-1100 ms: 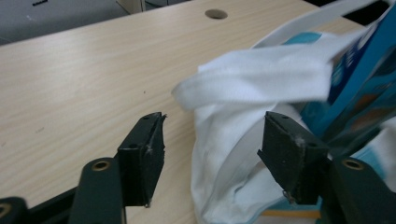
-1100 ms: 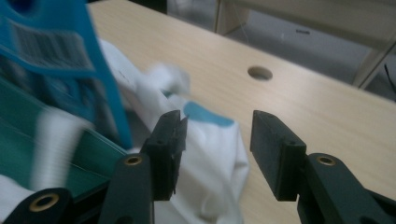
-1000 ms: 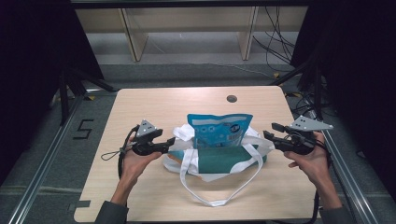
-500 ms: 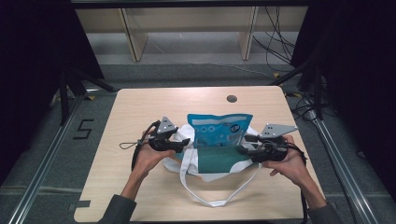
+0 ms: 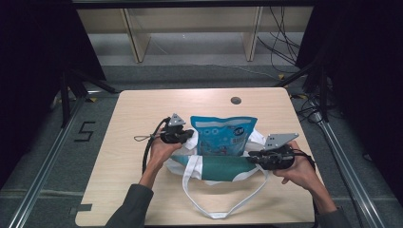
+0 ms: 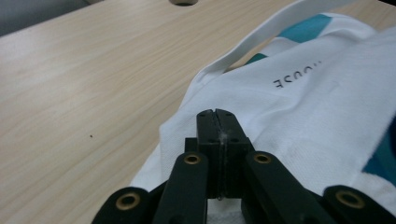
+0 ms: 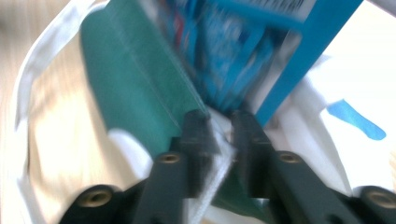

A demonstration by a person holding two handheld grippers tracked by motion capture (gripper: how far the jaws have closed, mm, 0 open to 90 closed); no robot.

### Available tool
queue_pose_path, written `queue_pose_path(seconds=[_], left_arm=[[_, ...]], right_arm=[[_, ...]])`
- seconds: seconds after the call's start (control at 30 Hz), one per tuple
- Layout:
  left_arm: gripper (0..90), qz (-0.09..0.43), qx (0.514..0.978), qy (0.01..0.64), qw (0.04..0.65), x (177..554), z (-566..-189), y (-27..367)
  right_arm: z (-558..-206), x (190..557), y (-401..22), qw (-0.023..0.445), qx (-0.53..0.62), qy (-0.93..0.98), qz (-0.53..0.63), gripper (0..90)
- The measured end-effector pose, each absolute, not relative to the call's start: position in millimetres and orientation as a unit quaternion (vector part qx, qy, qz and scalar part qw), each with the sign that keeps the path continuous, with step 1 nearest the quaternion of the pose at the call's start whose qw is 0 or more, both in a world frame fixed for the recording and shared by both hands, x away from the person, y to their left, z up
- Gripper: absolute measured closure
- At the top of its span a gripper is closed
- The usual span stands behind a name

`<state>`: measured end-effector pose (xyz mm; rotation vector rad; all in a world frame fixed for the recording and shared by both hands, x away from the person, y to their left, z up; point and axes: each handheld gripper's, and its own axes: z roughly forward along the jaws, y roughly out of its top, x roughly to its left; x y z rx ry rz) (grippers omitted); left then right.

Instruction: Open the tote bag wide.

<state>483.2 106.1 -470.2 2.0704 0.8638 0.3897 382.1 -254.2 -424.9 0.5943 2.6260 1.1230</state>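
From the high view I see a white and teal tote bag [image 5: 216, 166] lying near the middle of the wooden table [image 5: 142, 109], with a blue snack pouch [image 5: 222, 135] standing in its mouth and its white handle loop [image 5: 223, 206] trailing toward me. My left gripper [image 5: 190, 135] sits at the bag's left edge and my right gripper [image 5: 251, 159] at its right edge.

The left gripper view adds what the high view cannot resolve: the left gripper [image 6: 217, 116] has just clamped down, its jaws pressed together with white bag cloth [image 6: 299, 116] lying under and around them; whether a fold is pinched between them I cannot tell. Dark printed letters [image 6: 296, 77] show on the cloth.

The right gripper view, blurred, shows the right gripper [image 7: 220, 122] with jaws that have just been closing, a white edge of the bag [image 7: 215, 163] caught between them, and the pouch [image 7: 243, 51] just beyond.
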Motion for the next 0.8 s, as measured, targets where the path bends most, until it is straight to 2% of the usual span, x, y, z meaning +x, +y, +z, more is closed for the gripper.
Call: queue_pose_path(seconds=[0.13,0.27,0.33,0.43,0.53,0.63,0.67,0.8], left_arm=[[89.3,0.149,0.822,0.377,0.400,494,-481,109],[89.4,0.147,0.829,0.396,0.367,500,-496,111],[89.3,0.145,0.827,0.400,0.366,500,-504,110],[87.5,0.139,0.812,0.418,0.382,500,-502,113],[78.1,0.127,0.783,0.430,0.430,489,-487,118],[65.6,0.137,0.778,0.412,0.453,473,-463,123],[63.9,0.136,0.775,0.407,0.464,466,-455,124],[52.1,0.139,0.781,0.388,0.470,436,-433,129]], right_arm=[[-438,372,-254,0.086,0.187,0.914,0.351,82.6],[-476,362,-245,0.060,0.194,0.934,0.294,82.3],[-493,358,-243,0.051,0.189,0.940,0.278,82.0],[-492,357,-244,0.051,0.194,0.938,0.282,81.8],[-489,359,-245,0.046,0.203,0.933,0.295,77.9],[-473,356,-249,0.052,0.224,0.914,0.333,67.1],[-464,356,-252,0.055,0.219,0.910,0.349,64.2],[-432,356,-260,0.093,0.229,0.879,0.407,56.5]])
